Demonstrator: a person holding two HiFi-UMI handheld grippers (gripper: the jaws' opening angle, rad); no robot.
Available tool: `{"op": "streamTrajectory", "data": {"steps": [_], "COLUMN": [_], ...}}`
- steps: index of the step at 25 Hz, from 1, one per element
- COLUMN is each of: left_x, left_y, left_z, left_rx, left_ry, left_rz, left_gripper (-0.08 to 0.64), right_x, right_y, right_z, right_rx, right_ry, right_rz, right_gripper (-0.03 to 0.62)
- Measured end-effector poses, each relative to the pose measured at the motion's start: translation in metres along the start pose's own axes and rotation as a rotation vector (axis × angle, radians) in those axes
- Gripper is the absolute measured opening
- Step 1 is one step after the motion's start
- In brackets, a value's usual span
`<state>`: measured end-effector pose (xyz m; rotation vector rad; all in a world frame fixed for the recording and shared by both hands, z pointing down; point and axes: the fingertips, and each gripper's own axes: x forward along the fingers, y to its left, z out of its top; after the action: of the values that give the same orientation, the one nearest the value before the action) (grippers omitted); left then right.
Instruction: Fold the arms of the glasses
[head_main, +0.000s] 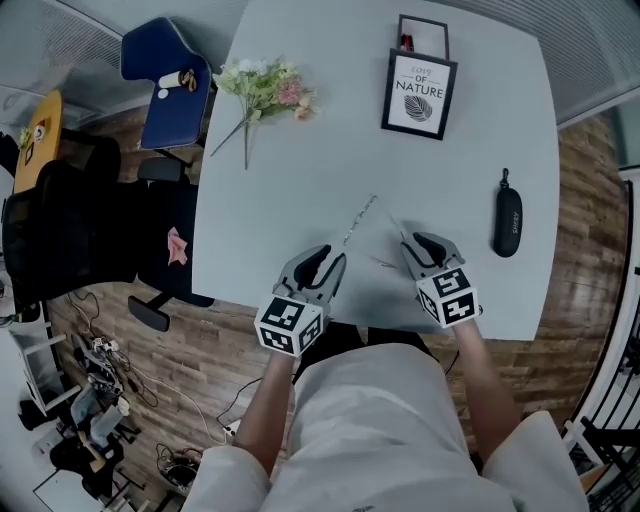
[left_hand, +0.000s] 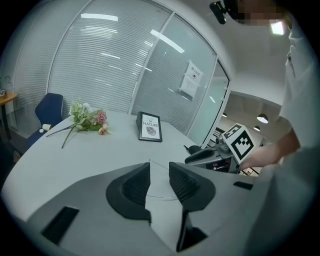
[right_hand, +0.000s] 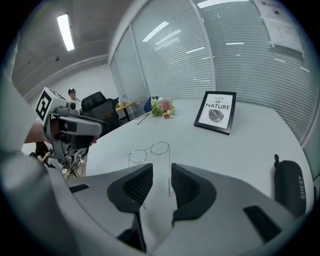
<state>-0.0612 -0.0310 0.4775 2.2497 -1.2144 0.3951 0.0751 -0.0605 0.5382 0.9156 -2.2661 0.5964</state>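
Thin wire-rimmed glasses (head_main: 358, 218) lie unfolded on the grey table (head_main: 300, 170), lenses away from the person and arms pointing back toward them. In the right gripper view both round lenses (right_hand: 148, 151) show, and one arm (right_hand: 169, 175) runs back into the gap of my right gripper (right_hand: 162, 170). Its jaws stand apart and do not press on the wire. My left gripper (left_hand: 159, 167) is open too, with the other thin arm (left_hand: 157, 164) lying between its fingers. In the head view the left gripper (head_main: 330, 256) and the right gripper (head_main: 410, 240) sit low at either side of the glasses.
A black glasses case (head_main: 507, 222) lies to the right. A framed "of nature" print (head_main: 418, 93) and a flower sprig (head_main: 262, 88) stand at the far side. A blue chair (head_main: 170, 80) and a black office chair (head_main: 80, 230) are left of the table, whose near edge is close behind the grippers.
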Motion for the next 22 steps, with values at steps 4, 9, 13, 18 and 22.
{"op": "streamTrajectory", "data": {"steps": [4, 9, 13, 18, 22], "left_x": [0.012, 0.023, 0.03, 0.042, 0.05], "left_y": [0.005, 0.012, 0.016, 0.021, 0.022], "left_z": [-0.016, -0.033, -0.048, -0.061, -0.067], "left_rx": [0.039, 0.04, 0.033, 0.013, 0.012], "left_ry": [0.055, 0.1, 0.135, 0.17, 0.188], "left_rz": [-0.015, -0.039, -0.059, -0.079, -0.096], "left_gripper": [0.126, 0.126, 0.126, 0.126, 0.126], "right_x": [0.009, 0.016, 0.022, 0.032, 0.039], "right_y": [-0.002, -0.002, -0.003, -0.006, -0.007], "right_z": [-0.011, -0.021, -0.031, -0.039, -0.042], "right_rx": [0.003, 0.016, 0.042, 0.061, 0.071], "right_ry": [0.039, 0.066, 0.086, 0.107, 0.124], "right_rz": [-0.009, -0.019, -0.032, -0.045, -0.048], "right_gripper": [0.121, 0.12, 0.118, 0.117, 0.117]}}
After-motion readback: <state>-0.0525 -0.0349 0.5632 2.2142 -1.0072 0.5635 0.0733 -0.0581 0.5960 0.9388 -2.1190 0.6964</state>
